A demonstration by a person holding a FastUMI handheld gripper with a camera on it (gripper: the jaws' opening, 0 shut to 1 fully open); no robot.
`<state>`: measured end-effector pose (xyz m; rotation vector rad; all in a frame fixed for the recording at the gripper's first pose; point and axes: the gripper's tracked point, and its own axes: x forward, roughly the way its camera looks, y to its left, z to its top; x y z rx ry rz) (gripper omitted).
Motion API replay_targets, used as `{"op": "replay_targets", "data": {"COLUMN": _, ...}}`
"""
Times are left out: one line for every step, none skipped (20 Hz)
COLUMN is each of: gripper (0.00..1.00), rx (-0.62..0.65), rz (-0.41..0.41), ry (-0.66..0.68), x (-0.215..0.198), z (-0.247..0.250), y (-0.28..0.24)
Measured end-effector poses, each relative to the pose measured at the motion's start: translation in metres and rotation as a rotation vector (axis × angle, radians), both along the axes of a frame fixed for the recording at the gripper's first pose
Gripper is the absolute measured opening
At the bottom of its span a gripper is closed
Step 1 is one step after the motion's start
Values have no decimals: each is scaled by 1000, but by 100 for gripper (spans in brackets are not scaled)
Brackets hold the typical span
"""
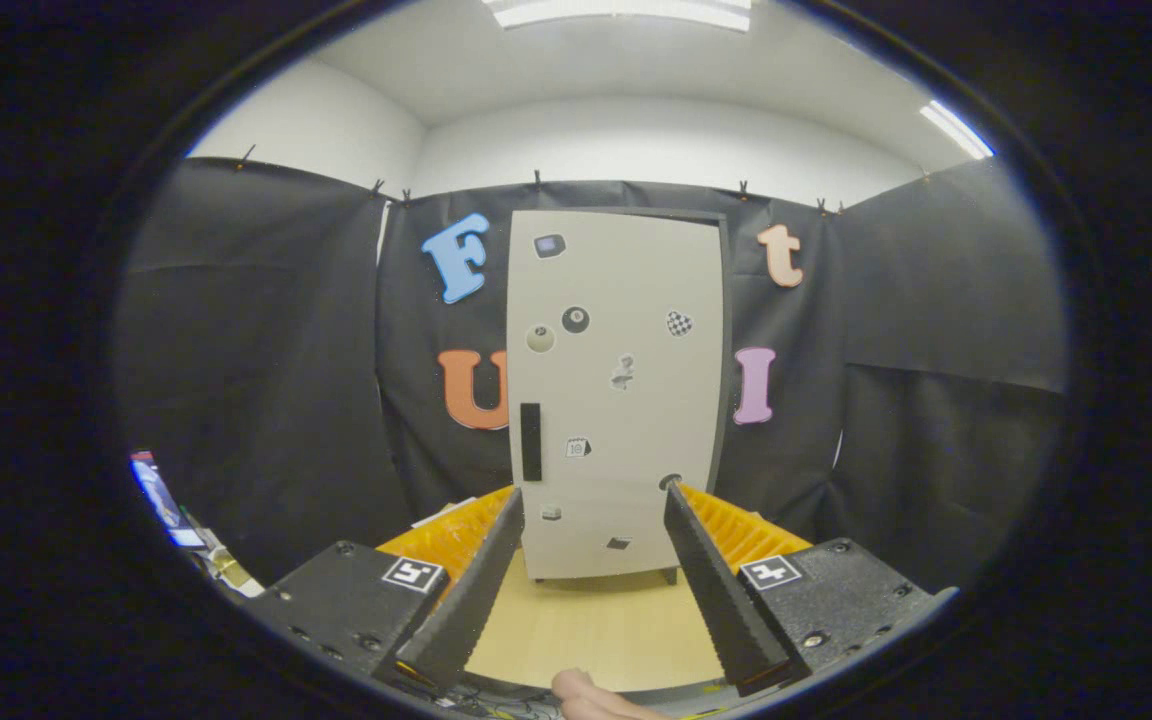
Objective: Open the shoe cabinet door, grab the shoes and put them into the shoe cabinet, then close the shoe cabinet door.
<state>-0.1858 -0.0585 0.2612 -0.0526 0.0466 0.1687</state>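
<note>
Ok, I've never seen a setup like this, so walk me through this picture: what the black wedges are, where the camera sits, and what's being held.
The camera rides on a handheld two-finger gripper and looks forward along it. The two black ridged wedges are its fingers, backed by orange ribbed parts. They stand apart, open, holding nothing. Beyond them, on a light wooden surface, stands a tall pale grey shoe cabinet with its door shut, small stickers on the front and a black vertical handle on its left edge. Part of a person's hand shows beneath the fingers. No shoes can be seen from here.
</note>
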Motion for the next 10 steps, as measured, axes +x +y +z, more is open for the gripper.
{"op": "replay_targets", "data": {"gripper": 93, "rx": 2, "rz": 6, "ry": 3, "x": -4, "z": 0, "y": 1}}
{"op": "replay_targets", "data": {"gripper": 93, "rx": 3, "rz": 13, "ry": 5, "x": -8, "z": -1, "y": -1}}
{"op": "replay_targets", "data": {"gripper": 93, "rx": 1, "rz": 12, "ry": 6, "x": -10, "z": -3, "y": -4}}
{"op": "replay_targets", "data": {"gripper": 93, "rx": 0, "rz": 11, "ry": 3, "x": -12, "z": -1, "y": -7}}
{"op": "replay_targets", "data": {"gripper": 93, "rx": 0, "rz": 12, "ry": 3, "x": -13, "z": 0, "y": -8}}
{"op": "replay_targets", "data": {"gripper": 93, "rx": 3, "rz": 14, "ry": 4, "x": -15, "z": 1, "y": -9}}
{"op": "replay_targets", "data": {"gripper": 93, "rx": 8, "rz": 13, "ry": 7, "x": -14, "z": 3, "y": -10}}
{"op": "replay_targets", "data": {"gripper": 93, "rx": 16, "rz": 14, "ry": 7, "x": -15, "z": 4, "y": -10}}
{"op": "replay_targets", "data": {"gripper": 93, "rx": 20, "rz": 10, "ry": 7, "x": -14, "z": 4, "y": -12}}
{"op": "replay_targets", "data": {"gripper": 93, "rx": 23, "rz": 6, "ry": 4, "x": -14, "z": 6, "y": -15}}
